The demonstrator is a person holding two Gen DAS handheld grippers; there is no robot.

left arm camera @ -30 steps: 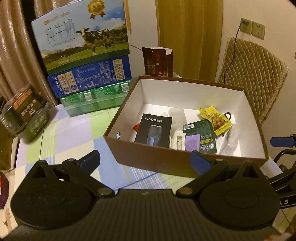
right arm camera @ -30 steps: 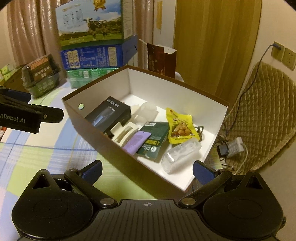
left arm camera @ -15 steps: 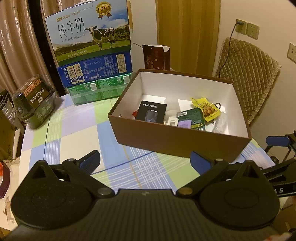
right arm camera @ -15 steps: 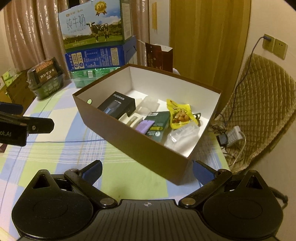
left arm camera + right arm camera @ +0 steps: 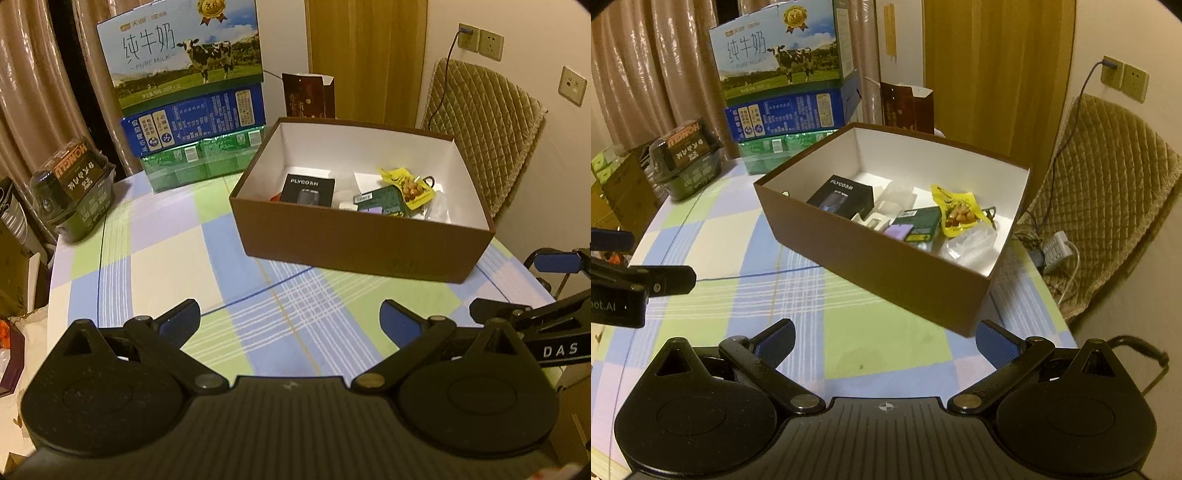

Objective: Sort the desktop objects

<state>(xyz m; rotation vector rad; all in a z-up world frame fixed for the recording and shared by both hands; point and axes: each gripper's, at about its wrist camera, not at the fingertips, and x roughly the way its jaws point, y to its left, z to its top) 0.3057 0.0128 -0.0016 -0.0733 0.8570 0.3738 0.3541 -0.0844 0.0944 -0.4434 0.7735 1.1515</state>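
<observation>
Moved: both grippers backed off since 1 s ago; box (image 5: 354,240) was close under the cams, now well ahead w/ bare cloth between.
L grip (image 5: 290,319): wide, holds nothing; hovers over cloth (image 5: 166,258), box ahead & slightly right.
R grip (image 5: 884,338): wide, nothing held; box ahead, its near corner just past right finger.
Items: all seen ones sit inside box: black Flyco pack (image 5: 840,197) ahead-left, green card (image 5: 919,223) mid, yellow snack (image 5: 958,214) & clear bag (image 5: 967,242) ahead-right.
Progress: judged near done; no loose small item on cloth ahead of either grip.
Backdrop: milk cartons (image 5: 192,99) far ahead-left of L grip, past box.
Risk 1: R grip close to box corner; swing fwd could knock box toward table edge on its right.
Risk 2: grips near each other; L's right finger could clip R grip if both turn in.
</observation>
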